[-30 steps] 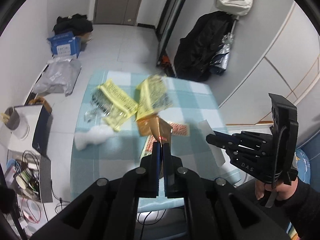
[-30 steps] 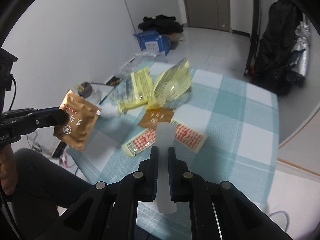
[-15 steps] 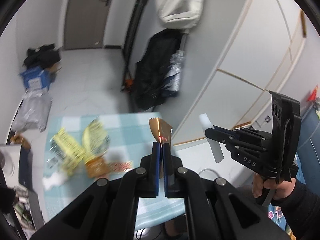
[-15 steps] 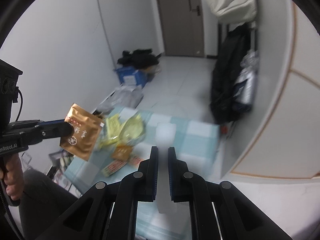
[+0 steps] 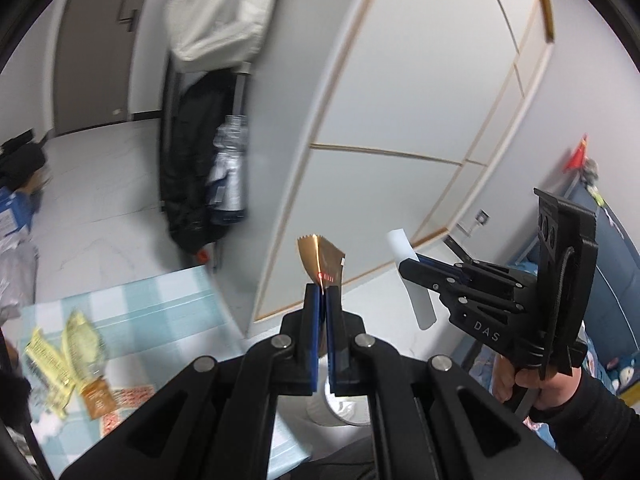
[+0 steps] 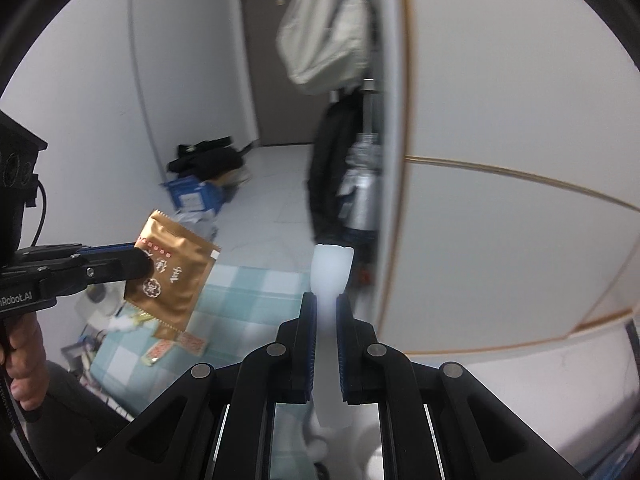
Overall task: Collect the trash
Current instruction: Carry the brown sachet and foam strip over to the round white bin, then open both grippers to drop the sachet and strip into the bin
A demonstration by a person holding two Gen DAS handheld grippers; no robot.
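My left gripper point(image 5: 323, 292) is shut on a gold-brown foil wrapper point(image 5: 321, 258), held up in the air to the right of the table; the wrapper shows flat in the right wrist view point(image 6: 170, 276). My right gripper point(image 6: 327, 304) is shut on a white translucent strip of wrapper point(image 6: 331, 270), also seen in the left wrist view point(image 5: 412, 280). Several wrappers lie on the blue checked tablecloth point(image 5: 160, 312): yellow ones point(image 5: 60, 352), a brown one point(image 5: 98, 396) and red-patterned ones point(image 6: 176, 346). A white bin rim point(image 5: 340, 408) shows below my left fingers.
A white wardrobe point(image 5: 400, 120) fills the right side. A black bag point(image 5: 196, 172) and a white bag point(image 5: 224, 12) hang by its edge. A blue box point(image 6: 196, 196) and dark clothes point(image 6: 208, 158) lie on the floor beyond the table.
Both grippers have swung right and away from the table, each carrying its wrapper. The table has moved to the lower left of both views, and the wardrobe now fills the right.
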